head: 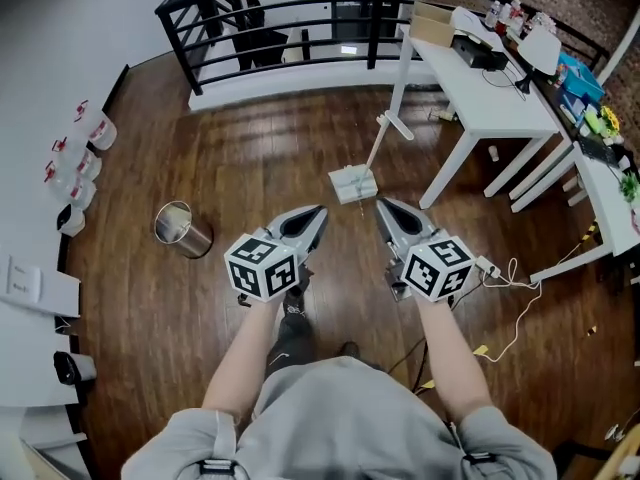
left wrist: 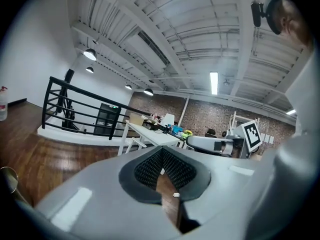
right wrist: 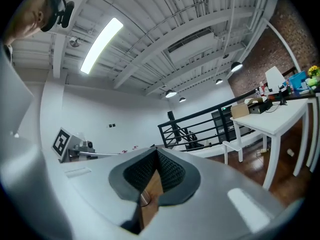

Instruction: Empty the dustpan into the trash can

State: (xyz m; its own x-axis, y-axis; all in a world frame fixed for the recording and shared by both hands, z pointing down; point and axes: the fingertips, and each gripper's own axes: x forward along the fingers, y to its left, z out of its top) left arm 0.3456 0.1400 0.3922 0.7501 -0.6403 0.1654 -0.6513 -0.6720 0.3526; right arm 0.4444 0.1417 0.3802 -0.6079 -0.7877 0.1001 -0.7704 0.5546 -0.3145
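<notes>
The white dustpan (head: 352, 183) lies on the wooden floor, its long handle (head: 385, 133) slanting up toward a table leg. A round metal trash can (head: 181, 229) stands open to its left; its rim shows at the left edge of the left gripper view (left wrist: 7, 180). My left gripper (head: 320, 211) and right gripper (head: 381, 205) hover side by side, just short of the dustpan and above the floor. Both are shut with nothing between the pads, as each gripper view confirms (left wrist: 162, 150) (right wrist: 156, 152). Neither touches the dustpan.
White tables (head: 480, 103) with clutter stand at the right, and one leg is close to the dustpan handle. A black railing (head: 280, 8) closes the far side. Cables (head: 512, 298) trail on the floor at the right. Bottles (head: 82, 158) line the left wall.
</notes>
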